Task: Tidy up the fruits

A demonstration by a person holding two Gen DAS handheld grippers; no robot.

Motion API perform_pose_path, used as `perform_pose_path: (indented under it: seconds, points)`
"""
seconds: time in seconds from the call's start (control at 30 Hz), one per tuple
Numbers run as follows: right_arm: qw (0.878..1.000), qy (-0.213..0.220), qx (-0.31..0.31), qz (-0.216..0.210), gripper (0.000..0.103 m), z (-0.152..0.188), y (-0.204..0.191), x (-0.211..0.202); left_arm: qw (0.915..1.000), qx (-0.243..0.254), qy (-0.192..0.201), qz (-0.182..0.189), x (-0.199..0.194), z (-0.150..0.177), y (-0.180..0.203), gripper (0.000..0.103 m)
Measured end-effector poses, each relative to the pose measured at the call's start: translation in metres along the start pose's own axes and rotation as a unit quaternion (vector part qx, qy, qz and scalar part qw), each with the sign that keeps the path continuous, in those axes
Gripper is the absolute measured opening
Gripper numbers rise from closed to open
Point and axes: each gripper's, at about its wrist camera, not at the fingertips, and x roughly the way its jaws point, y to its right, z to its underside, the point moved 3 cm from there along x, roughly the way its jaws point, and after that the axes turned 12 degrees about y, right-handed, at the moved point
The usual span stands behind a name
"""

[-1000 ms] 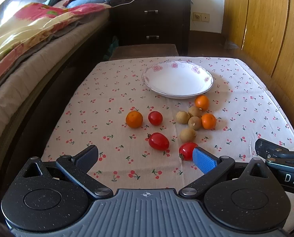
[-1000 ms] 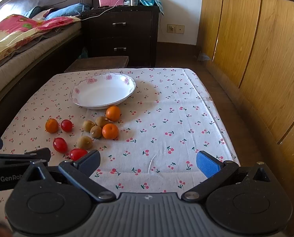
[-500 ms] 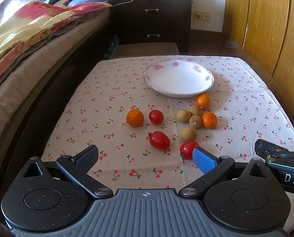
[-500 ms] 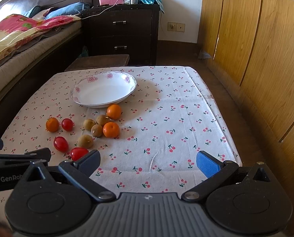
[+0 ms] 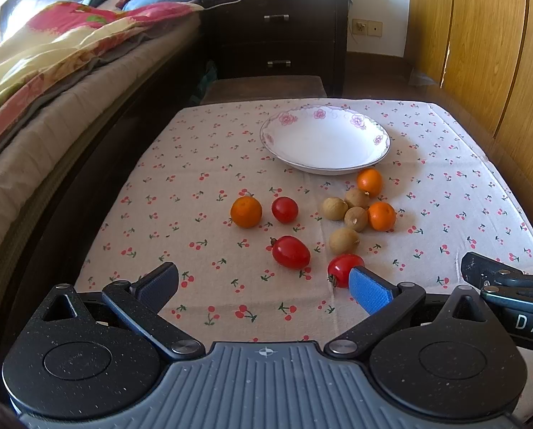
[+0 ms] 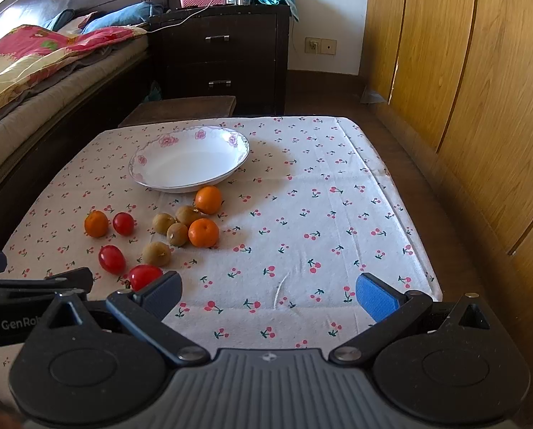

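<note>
Both the left gripper [image 5: 263, 284] and right gripper [image 6: 268, 295] were wide open and held nothing, near 3 oranges [image 5: 246, 211], 3 tomatoes [image 5: 291, 252] and the far bowl [image 5: 324, 138].

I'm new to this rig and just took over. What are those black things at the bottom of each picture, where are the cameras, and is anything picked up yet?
Each picture comes from a camera on a hand-held two-finger gripper, looking forward along its fingers. The black parts are the left gripper and the right gripper. Both are open and hold nothing. On the cherry-print tablecloth stands an empty white bowl. Near it lie three oranges, one at, three tomatoes, the nearest at, and four small brown fruits, one at. A bed is alongside.
</note>
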Motion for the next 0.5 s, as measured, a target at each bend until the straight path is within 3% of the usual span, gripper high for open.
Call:
perform_pose_path:
  seconds: [0.5]
  points:
    - [1.0, -0.012, 0.0, -0.009, 0.103, 0.0011, -0.0037, 0.0056, 1.0, -0.005, -0.006, 0.002, 0.0038, 0.0037, -0.0068, 0.102]
